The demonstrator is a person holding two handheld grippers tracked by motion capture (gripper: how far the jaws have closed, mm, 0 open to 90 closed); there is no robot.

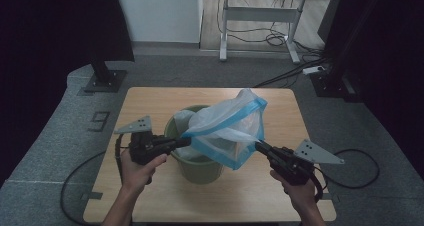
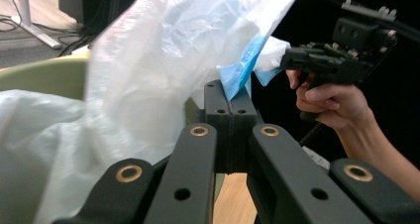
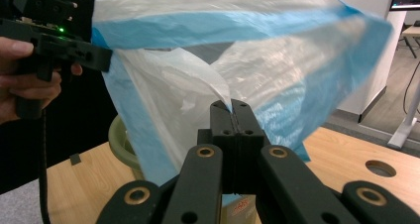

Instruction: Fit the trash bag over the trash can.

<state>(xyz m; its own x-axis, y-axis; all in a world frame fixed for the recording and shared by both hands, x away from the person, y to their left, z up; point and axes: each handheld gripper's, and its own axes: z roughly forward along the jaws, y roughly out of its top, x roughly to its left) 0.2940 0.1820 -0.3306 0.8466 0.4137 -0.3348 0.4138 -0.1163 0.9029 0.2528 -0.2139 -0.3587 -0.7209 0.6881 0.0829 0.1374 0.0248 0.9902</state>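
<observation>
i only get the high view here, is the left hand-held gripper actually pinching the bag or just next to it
Observer: Pinching. In the left gripper view the left hand-held gripper has its jaws shut on the blue band of the bag.
Operator: and the right one
Observer: The right gripper view shows the right hand-held gripper shut on a fold of clear film, just inside the blue band.
Operator: anything on the table i cant see past the bag
Observer: There is a round hole in the table, off to the side of the bin.
</observation>
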